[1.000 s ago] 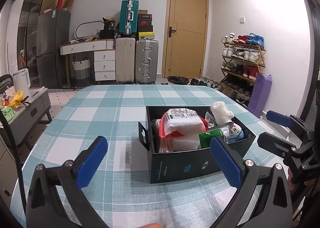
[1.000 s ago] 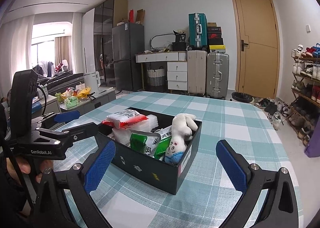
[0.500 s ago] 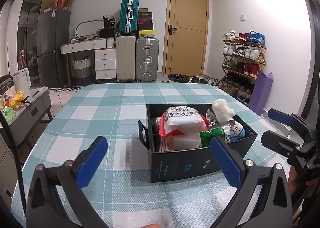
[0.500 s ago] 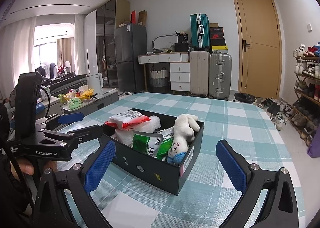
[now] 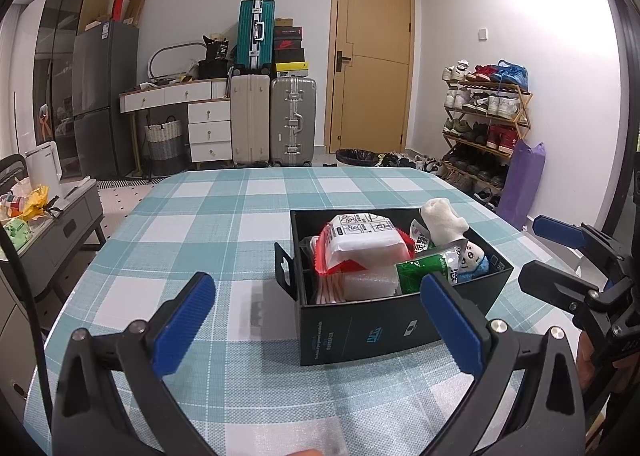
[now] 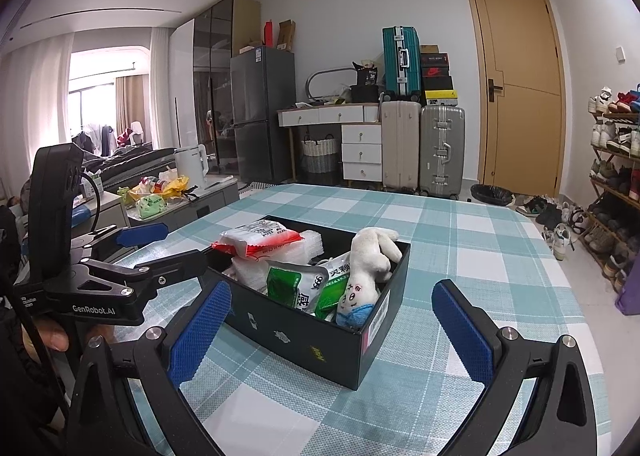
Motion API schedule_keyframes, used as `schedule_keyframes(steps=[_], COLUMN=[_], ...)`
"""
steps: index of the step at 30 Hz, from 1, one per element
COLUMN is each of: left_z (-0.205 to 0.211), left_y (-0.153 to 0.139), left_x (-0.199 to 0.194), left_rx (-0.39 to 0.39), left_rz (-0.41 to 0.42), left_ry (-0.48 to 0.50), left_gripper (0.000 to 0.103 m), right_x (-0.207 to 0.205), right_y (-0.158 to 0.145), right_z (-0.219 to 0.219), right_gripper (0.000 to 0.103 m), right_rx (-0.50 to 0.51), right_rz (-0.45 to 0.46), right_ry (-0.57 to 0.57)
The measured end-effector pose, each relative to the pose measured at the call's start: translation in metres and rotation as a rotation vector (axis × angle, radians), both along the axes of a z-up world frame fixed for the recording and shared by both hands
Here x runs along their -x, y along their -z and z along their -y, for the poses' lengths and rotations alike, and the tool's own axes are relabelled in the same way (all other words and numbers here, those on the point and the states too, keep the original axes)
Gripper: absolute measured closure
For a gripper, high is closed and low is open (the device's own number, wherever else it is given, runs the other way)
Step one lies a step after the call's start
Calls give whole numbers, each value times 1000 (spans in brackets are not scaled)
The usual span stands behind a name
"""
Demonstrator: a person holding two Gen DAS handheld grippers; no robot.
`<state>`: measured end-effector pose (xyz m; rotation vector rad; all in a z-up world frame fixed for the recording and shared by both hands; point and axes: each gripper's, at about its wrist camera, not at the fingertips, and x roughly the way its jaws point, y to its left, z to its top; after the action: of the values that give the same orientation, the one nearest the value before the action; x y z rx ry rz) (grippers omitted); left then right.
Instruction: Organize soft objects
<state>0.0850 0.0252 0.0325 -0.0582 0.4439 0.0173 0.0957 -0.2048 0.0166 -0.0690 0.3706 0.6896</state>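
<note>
Left wrist view: the black box (image 5: 384, 320) sits on the checked table (image 5: 200, 216), packed high; the white plush toy (image 5: 440, 218) pokes over its rim and a bump could likely tip it out. The left gripper (image 5: 318, 312) is spread wide, holding nothing.

Right wrist view: the right gripper (image 6: 332, 330) gapes equally wide, empty, just short of the box

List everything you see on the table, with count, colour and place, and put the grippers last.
Box: one, black, on the table, right of centre.
Plush toy: one, white with blue base, box's right end.
Green sachets: two, beside the plush.
Red-and-white packet: one, atop clear bubble wrap, box's left part.
Tablecloth: one, teal-white check.
Left gripper: open, empty.
Right gripper: open, empty.
</note>
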Motion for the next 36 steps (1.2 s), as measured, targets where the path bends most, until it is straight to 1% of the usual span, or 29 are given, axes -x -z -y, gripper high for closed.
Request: schedule_keyframes(steps=[36], left_z=[-1], left_y=[0], left_x=[-1], left_rx=[2], left_rz=[2], left_ry=[-2], left_gripper=[0], right_x=[-4], right_y=[3], right_z=[-3], right_gripper=[1], right_rx=[3], right_rz=[-6], right_ry=[-2])
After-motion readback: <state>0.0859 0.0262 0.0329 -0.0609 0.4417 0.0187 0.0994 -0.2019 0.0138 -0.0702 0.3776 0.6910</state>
